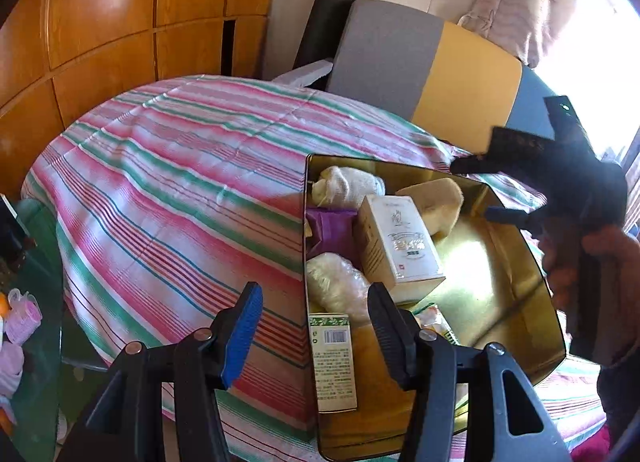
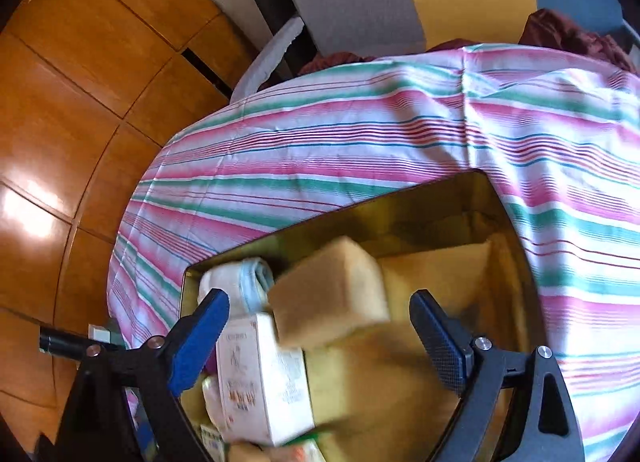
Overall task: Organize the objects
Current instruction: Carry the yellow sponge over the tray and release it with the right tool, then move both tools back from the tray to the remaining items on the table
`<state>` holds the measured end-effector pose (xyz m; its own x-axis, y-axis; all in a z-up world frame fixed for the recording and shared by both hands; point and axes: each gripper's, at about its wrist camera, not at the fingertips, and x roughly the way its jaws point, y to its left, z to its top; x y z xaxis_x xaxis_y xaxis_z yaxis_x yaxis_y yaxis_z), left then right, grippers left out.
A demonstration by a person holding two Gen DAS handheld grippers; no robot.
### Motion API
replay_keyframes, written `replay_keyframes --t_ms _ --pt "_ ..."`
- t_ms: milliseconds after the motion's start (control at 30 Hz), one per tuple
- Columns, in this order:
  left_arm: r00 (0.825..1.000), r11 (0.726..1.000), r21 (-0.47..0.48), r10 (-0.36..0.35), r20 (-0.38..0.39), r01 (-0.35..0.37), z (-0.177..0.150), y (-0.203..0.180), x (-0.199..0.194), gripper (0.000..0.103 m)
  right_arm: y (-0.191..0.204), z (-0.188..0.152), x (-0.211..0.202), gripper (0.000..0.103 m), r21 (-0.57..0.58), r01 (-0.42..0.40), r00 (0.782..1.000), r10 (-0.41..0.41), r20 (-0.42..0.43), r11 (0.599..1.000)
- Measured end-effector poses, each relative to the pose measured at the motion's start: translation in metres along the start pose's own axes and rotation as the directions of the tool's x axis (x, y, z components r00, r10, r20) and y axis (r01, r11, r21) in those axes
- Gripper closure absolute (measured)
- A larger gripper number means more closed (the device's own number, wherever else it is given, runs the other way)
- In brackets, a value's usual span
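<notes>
Golden tin [image 1: 500, 286] on the striped bed [image 1: 180, 182] holds a sponge [image 2: 330, 294]; both grippers' fingers gape wide, empty: left gripper [image 1: 314, 326], right gripper [image 2: 320, 336].

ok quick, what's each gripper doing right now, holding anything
Left gripper: open, holding nothing, over the gold box.
Right gripper: open, holding nothing; the yellow sponge sits loose between its fingers.

Yellow sponge [image 2: 330, 292] inside gold tin [image 2: 516, 230]

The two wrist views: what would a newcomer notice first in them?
First the shiny gold tin on the striped cloth, packed with a white box, a sponge and a purple packet. Then the right gripper, jaws open, above it.
</notes>
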<state>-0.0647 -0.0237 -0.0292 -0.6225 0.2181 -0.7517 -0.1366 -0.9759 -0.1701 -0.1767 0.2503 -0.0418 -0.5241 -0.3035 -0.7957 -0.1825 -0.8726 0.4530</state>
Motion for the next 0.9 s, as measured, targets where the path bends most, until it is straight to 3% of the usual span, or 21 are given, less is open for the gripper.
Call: replay_keyframes --t_ms 600,900 --pt "0.999 0.996 0.086 -0.034 0.034 0.031 -0.008 -0.033 -0.025 0.048 -0.024 -0.09 -0.094 0.01 -0.218 0.125 0.99 -0.106 0.098 0.968" --pt "0.997 0.991 0.122 -0.064 0.034 0.059 -0.014 -0.047 -0.032 0.048 -0.08 -0.115 -0.147 0.01 -0.179 0.231 0.967 -0.205 0.152 0.957"
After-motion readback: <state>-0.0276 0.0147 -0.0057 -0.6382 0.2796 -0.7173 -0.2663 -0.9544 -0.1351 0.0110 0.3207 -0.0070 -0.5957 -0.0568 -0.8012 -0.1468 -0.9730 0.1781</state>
